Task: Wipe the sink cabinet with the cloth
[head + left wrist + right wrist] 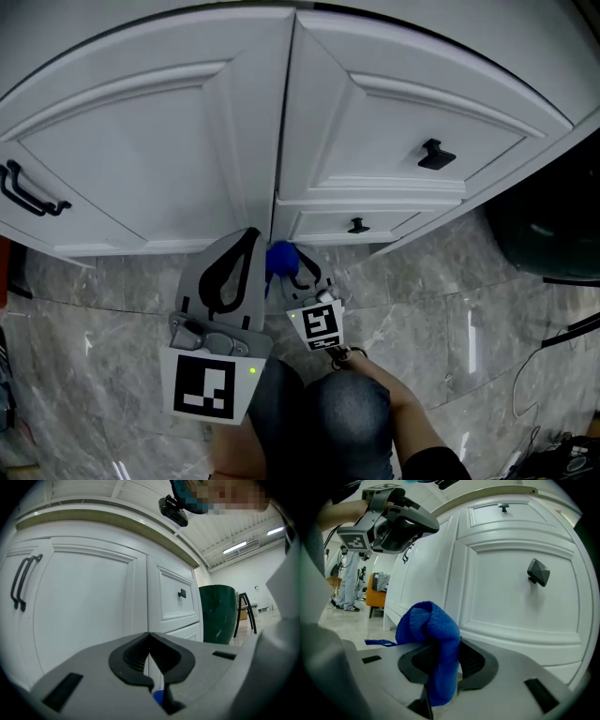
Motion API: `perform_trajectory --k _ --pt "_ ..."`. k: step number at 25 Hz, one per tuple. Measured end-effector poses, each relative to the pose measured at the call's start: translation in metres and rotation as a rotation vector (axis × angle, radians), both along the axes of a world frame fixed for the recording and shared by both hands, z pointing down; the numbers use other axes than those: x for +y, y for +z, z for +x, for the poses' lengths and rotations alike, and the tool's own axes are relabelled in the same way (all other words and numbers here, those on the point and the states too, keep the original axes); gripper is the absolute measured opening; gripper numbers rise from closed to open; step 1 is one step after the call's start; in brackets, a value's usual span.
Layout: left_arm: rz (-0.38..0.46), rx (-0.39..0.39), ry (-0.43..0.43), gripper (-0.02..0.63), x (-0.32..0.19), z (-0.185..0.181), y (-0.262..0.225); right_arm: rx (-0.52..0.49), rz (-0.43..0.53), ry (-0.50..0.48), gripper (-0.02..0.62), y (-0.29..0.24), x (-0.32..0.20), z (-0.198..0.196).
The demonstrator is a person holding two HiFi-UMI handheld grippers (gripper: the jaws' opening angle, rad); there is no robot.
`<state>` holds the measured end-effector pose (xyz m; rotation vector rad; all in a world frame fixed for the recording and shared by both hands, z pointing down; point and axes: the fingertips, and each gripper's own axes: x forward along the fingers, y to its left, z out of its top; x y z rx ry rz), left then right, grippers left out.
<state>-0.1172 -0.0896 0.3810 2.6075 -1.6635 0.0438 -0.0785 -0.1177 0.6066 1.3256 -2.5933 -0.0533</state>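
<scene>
Right gripper (440, 651) pinching nubby blue cloth (426, 623), panelled white sink cabinet (506, 597) behind

Head view: up high, looking steeply down. The sink cabinet (159, 159) doors fill the top, grey floor (450, 309) lies below, and both grippers sit low and central.
Left gripper view: riding the left gripper (149, 637), down low and close in, tilted up the doors toward the ceiling (234, 531).
Right gripper view: on the right gripper (443, 644), close to the right-hand door, glancing leftward along the front. The left gripper shows at upper left.
Shared, all three: the right door's black knob (436, 155).
Shared, head and left: the long black handle (28, 192).
Shared, head and right: the blue cloth (279, 258) at the fingers.
</scene>
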Motion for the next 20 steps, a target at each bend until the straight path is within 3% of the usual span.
perform_trajectory --k 20 --pt "0.003 -0.007 0.021 0.000 0.000 0.009 -0.002 0.032 0.027 0.022 0.115 -0.004 -0.004 0.016"
